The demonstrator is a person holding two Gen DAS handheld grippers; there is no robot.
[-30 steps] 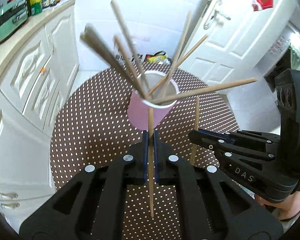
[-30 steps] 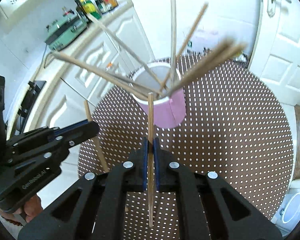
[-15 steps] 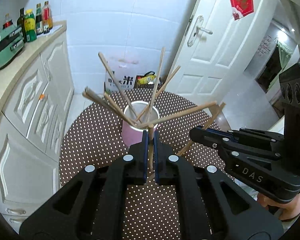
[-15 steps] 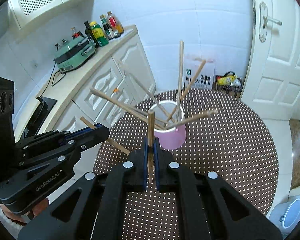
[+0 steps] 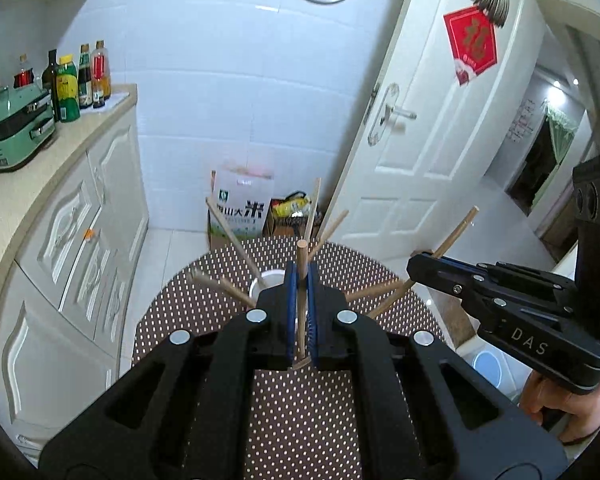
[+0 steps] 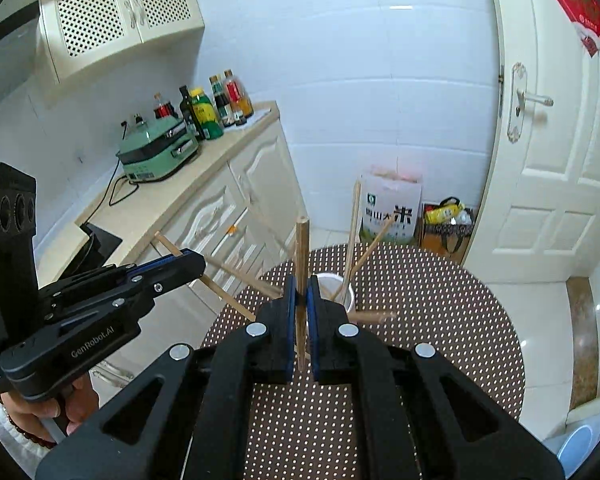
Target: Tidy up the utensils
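Observation:
A white-rimmed pink cup [image 6: 334, 284] stands on the round polka-dot table [image 6: 440, 320] with several wooden chopsticks [image 6: 352, 236] fanning out of it. My left gripper [image 5: 301, 276] is shut on one upright chopstick [image 5: 301, 256], high above the cup [image 5: 266, 280]. My right gripper [image 6: 301, 280] is shut on another upright chopstick [image 6: 302, 248], also raised above the cup. Each gripper shows in the other's view, the right one [image 5: 416, 266] holding a tilted chopstick [image 5: 456, 228], the left one [image 6: 196, 260] likewise.
White cabinets with a counter [image 5: 40, 172] run along the left, carrying a green appliance [image 5: 12, 128] and bottles [image 5: 80, 80]. A rice bag [image 5: 240, 208] leans on the tiled wall behind the table. A white door [image 5: 420, 140] stands at the right.
Both grippers have risen and pulled back from the cup, each still holding its chopstick. The cup looks smaller and farther below.

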